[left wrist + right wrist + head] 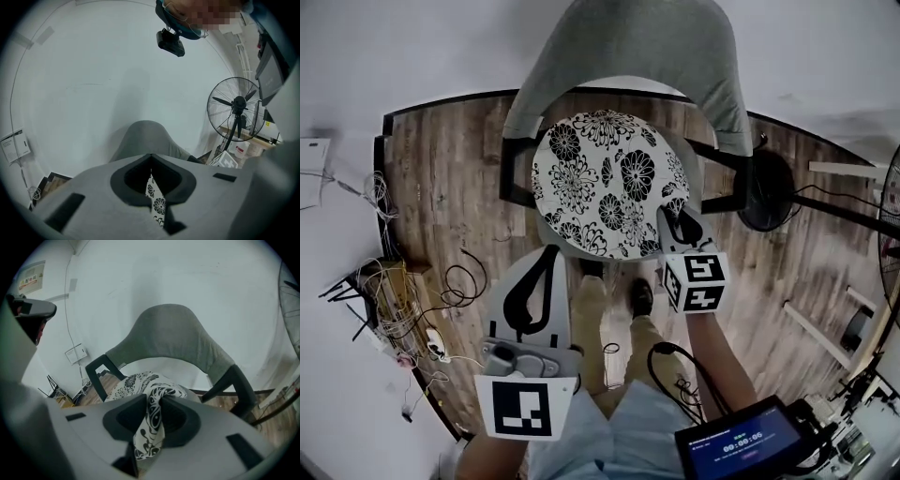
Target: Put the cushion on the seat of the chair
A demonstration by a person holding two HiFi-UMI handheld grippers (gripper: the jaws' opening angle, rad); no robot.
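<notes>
Right tool (675,223) angles down onto the near right edge of the cushion (600,178), which lies on the chair (637,37) seat; left tool (549,251) hangs just short of it; only the right gripper view shows jaws narrowly apart around a cushion fold; the left gripper view shows jaws together, and a fan (239,105).

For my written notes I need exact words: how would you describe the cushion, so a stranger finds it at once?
Find the grey chair by the white wall. On its seat lies the cushion. It alone is round, white with black flowers.
</notes>
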